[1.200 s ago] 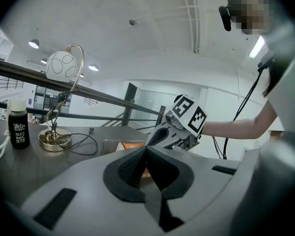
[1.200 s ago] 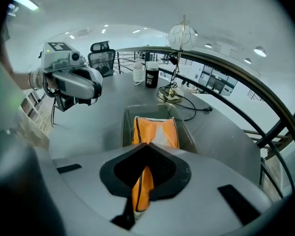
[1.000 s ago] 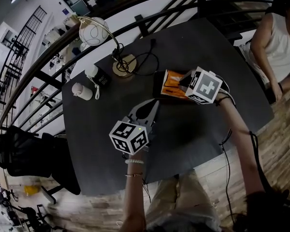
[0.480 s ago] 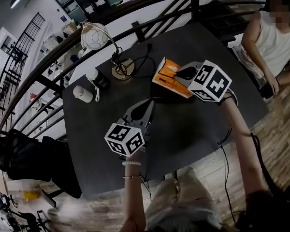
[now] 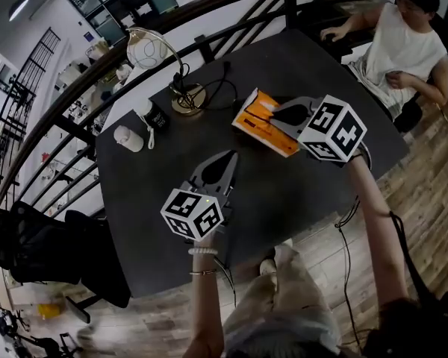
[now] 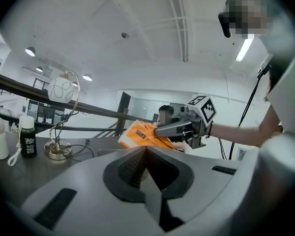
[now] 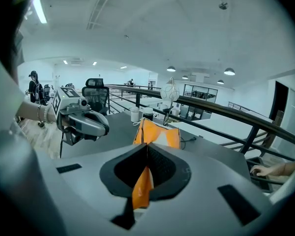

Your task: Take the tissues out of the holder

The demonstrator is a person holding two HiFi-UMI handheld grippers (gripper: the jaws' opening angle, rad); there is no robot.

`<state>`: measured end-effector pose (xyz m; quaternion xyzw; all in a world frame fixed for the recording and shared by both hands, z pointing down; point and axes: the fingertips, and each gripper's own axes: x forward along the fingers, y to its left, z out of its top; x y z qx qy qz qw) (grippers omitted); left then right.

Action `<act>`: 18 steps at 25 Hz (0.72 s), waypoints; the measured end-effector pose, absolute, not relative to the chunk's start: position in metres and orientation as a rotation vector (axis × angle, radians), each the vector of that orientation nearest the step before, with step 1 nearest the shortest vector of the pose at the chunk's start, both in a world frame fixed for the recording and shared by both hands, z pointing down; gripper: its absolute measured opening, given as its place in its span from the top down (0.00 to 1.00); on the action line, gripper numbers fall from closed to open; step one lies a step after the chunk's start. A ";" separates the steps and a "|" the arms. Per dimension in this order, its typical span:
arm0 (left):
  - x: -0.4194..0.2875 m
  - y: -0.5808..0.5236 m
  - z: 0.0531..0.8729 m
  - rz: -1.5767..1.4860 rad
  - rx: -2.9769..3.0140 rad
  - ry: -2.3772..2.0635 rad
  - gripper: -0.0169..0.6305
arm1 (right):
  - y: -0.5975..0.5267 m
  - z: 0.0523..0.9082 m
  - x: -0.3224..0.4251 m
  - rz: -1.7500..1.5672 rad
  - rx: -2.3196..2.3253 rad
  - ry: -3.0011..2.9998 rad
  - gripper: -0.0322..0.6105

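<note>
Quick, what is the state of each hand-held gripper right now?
Left hand-held gripper: closed, holding nothing.
Right hand-held gripper: closed on the orange tissue pack.

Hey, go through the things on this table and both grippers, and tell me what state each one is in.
Tissue pack: clamped in the right gripper, held clear of the table, tilted.
Right gripper: shut on the tissue pack.
Left gripper: shut, empty, above the table.
Lamp: upright on the table.
White bottle: upright.
Dark bottle: upright, cap on.
</note>
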<state>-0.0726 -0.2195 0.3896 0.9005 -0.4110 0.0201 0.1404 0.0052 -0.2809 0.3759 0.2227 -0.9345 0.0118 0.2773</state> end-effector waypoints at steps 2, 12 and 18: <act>-0.075 -0.210 0.392 0.062 2.606 -1.170 0.96 | -0.268 0.378 0.004 0.050 0.607 -2.520 0.92; -0.067 -0.172 0.413 0.095 2.580 -1.119 0.96 | -0.221 0.405 0.011 0.116 0.597 -2.520 0.92; -0.064 -0.174 0.433 0.102 2.534 -1.126 0.96 | -0.216 0.434 0.008 0.128 0.520 -2.508 0.92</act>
